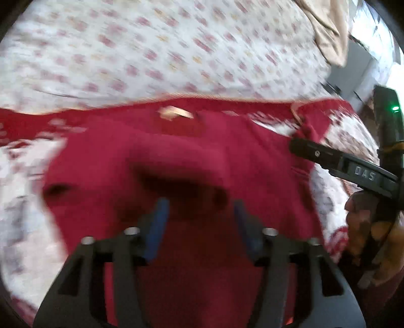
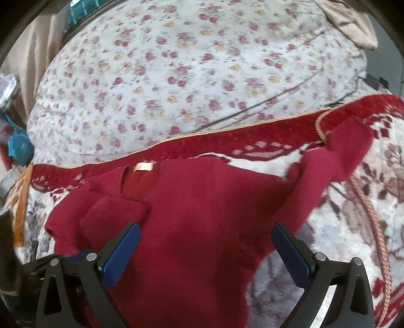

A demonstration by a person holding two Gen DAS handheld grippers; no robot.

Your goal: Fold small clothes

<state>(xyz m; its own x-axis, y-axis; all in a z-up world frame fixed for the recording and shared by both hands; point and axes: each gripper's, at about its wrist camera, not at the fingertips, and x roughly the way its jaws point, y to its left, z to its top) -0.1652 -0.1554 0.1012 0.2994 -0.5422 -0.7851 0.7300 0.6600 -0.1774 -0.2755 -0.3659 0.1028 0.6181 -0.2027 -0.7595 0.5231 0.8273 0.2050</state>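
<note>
A dark red top [image 2: 202,214] lies flat on a blanket, its beige neck label [image 2: 144,167] at the far side. One sleeve [image 2: 113,212] is folded onto the body; the other sleeve [image 2: 348,148] sticks out to the right. My right gripper [image 2: 205,234] hovers over the body, open, with nothing between its blue pads. In the blurred left wrist view my left gripper [image 1: 200,209] stands open just short of a raised fold of the top [image 1: 176,161], gripping nothing. The right gripper [image 1: 293,146] reaches in from the right edge there, held by a hand [image 1: 366,219].
The top rests on a white patterned blanket with a red border [image 2: 252,141] and a twisted cord [image 2: 373,219]. Behind it spreads a floral sheet [image 2: 189,70]. A beige cloth [image 2: 351,20] lies at the far right, and orange fabric [image 2: 20,201] and blue items [image 2: 17,146] at the left.
</note>
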